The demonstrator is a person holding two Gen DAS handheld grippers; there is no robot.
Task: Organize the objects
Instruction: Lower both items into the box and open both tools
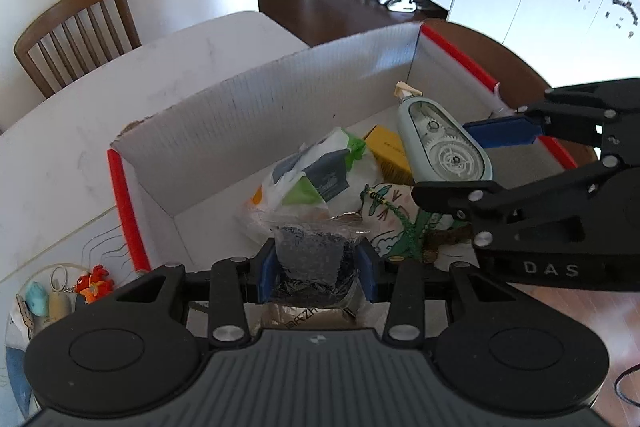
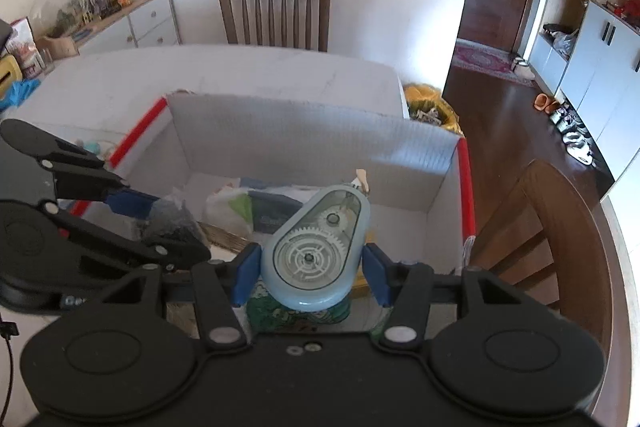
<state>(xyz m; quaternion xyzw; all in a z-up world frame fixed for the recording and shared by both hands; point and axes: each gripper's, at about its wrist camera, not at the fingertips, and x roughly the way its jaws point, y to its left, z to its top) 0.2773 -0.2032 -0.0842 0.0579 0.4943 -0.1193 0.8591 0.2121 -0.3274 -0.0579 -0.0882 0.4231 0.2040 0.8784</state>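
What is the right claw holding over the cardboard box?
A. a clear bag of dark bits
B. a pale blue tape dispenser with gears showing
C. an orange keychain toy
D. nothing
B: the right claw has its blue pads against both sides of the tape dispenser, above the cardboard box; the bag of dark bits is in the left claw.

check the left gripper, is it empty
No, the left gripper is shut on a clear bag of dark bits, held over the cardboard box.
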